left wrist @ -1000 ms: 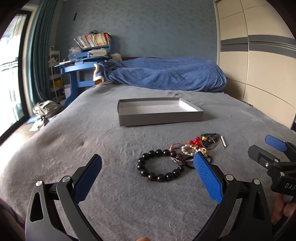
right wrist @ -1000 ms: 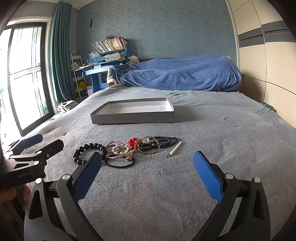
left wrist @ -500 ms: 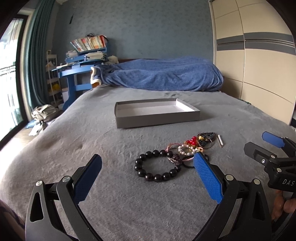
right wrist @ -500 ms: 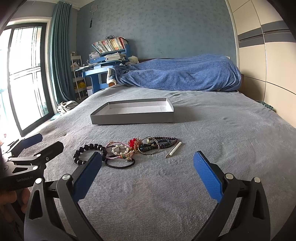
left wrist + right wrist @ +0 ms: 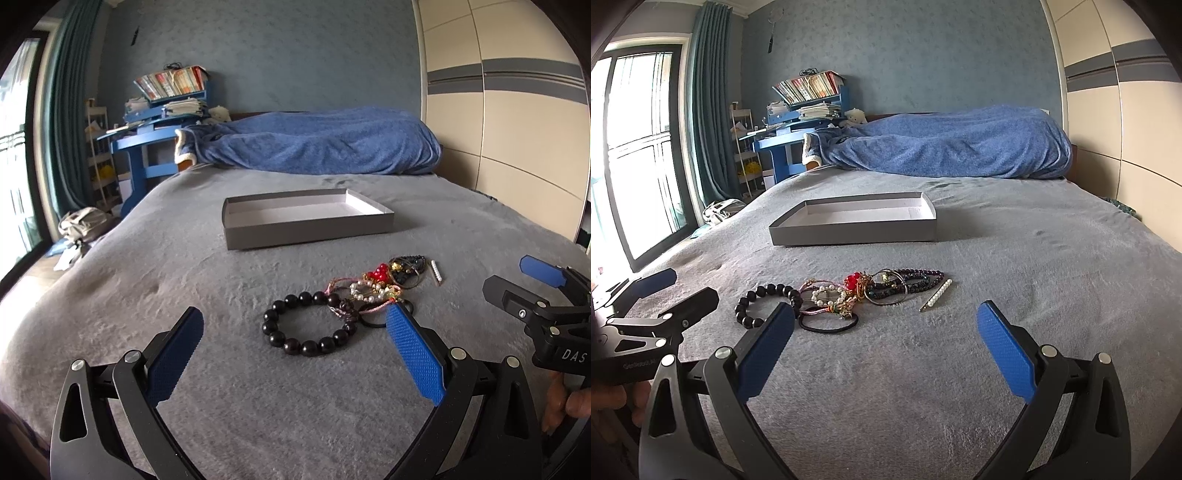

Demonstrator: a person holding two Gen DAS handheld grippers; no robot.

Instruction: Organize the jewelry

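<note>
Since a second ago your left tool (image 5: 294, 354) has eased a little to the right and nearer the jewelry, so the black bead bracelet (image 5: 310, 324) now sits more centrally between its fingers; your right tool (image 5: 885, 352) has barely shifted. Both tools hang above the grey bed (image 5: 1015, 258) with their blue pads wide apart, gripping nothing.

Starting at your left, the black bead bracelet lies flat on the bed cover, its right edge touching the tangled pile. Next comes a pearl bracelet (image 5: 827, 295) wound with pink cord, and just in front of it a black hair tie (image 5: 827, 325). A red bead charm (image 5: 854, 281) sits in the middle of the pile, then a dark bead strand (image 5: 916, 277) looped with thin metal bangles. Furthest right, slightly apart from the pile, lies a pearl hair pin (image 5: 936, 294), tilted.

Beyond the pile, well apart from it, the shallow grey box (image 5: 857, 233) rests open on the bed. A blue blanket (image 5: 942, 147) is heaped at the far end.
</note>
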